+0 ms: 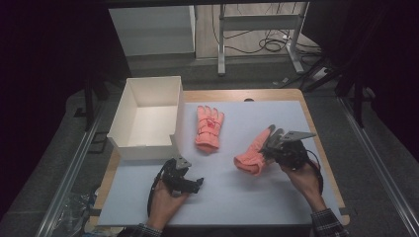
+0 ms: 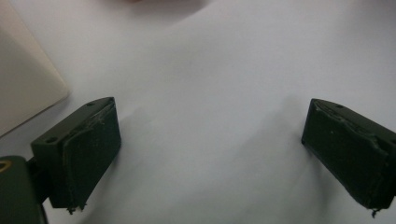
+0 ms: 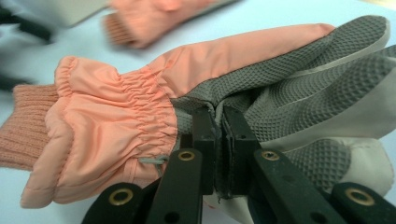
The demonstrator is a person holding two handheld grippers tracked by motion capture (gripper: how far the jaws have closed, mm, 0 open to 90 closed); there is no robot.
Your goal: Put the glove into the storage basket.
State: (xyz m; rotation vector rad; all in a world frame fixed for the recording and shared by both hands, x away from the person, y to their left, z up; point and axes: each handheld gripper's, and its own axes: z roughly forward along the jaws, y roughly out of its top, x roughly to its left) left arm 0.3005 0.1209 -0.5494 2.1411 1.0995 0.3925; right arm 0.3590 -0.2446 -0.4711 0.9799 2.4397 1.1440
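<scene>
My right gripper (image 1: pixel 273 141) is clenched on the palm fabric of a salmon-pink glove (image 1: pixel 253 154) and holds it at the right of the white surface (image 1: pixel 237 197), cuff hanging toward me. My left gripper (image 1: pixel 184 174) rests released above bare surface near the open white box (image 1: pixel 148 114). A second pink glove (image 1: pixel 209 128) lies flat beside that box. I judge I am mid-carry; next I must swing the held glove across to the box. Its fingertips are hidden behind the gripper.
</scene>
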